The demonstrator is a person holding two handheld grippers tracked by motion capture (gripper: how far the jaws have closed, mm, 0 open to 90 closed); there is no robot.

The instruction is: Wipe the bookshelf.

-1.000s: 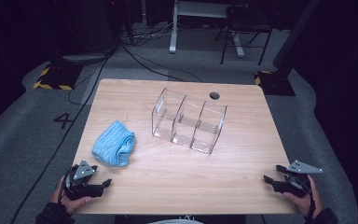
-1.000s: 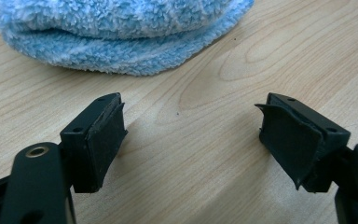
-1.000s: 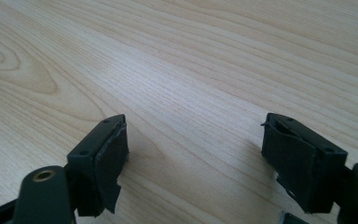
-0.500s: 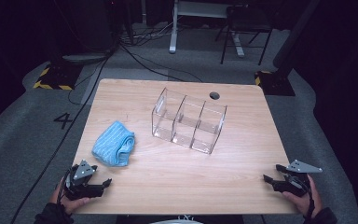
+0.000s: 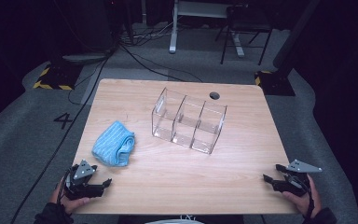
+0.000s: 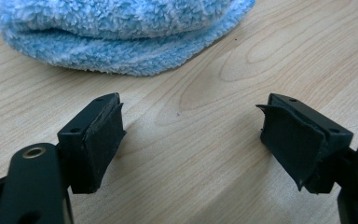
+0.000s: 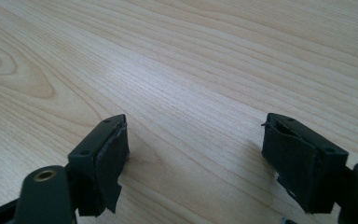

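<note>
Briefly, towel: folded blue microfibre towel (image 5: 113, 149) on table (image 5: 182, 177), near-left, ahead of left gripper (image 6: 191, 135).
Feel: soft, light, probably limp.
Hold: pinch folded edge.
Grippers: left and right gripper (image 7: 196, 154) both spread wide, empty.

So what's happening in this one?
A person holds a hand-held gripper in each hand at the near edge of a light wooden table. The left hand-held gripper is open, aimed at a folded fluffy light-blue cloth just ahead, not touching it. The right hand-held gripper is open over bare wood. A clear plastic three-compartment organizer stands empty mid-table.
</note>
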